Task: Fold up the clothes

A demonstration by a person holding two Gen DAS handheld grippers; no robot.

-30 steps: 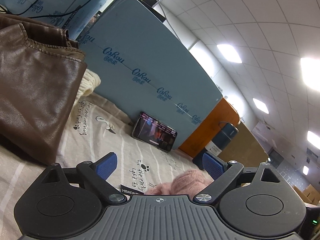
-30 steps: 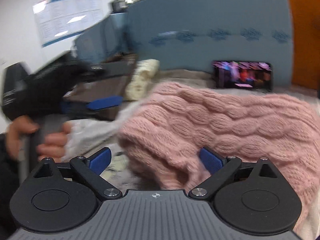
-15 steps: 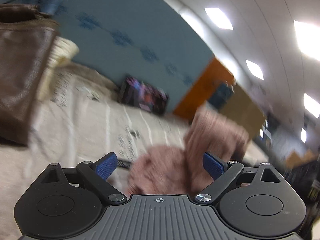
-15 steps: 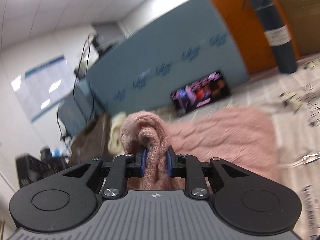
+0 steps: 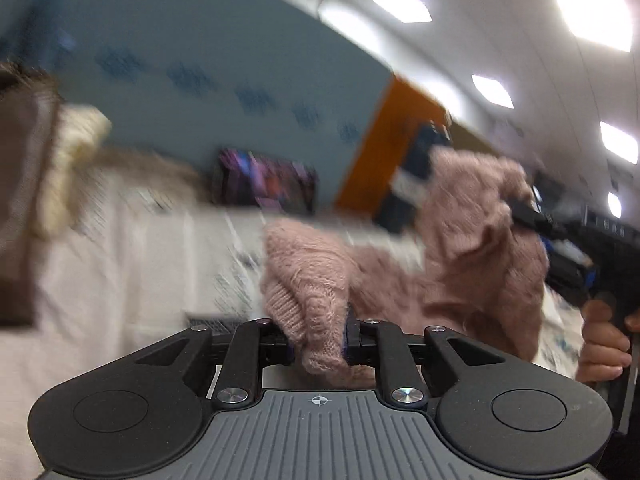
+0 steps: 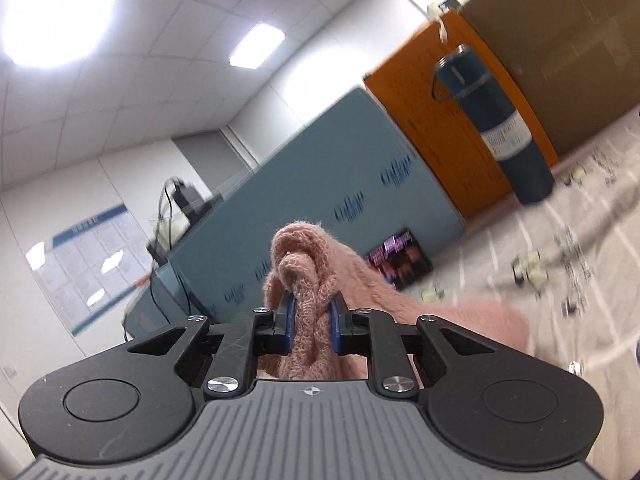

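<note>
I have both the left hand-held gripper (image 5: 320, 338) and right hand-held gripper (image 6: 311, 324) clenched on bunched edges of the soft, light, stretchy pink sweater (image 5: 472, 264).

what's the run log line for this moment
step: lift sweater to fold | left gripper: shut on sweater | right gripper: shut on sweater | bedsheet: under sweater
</note>
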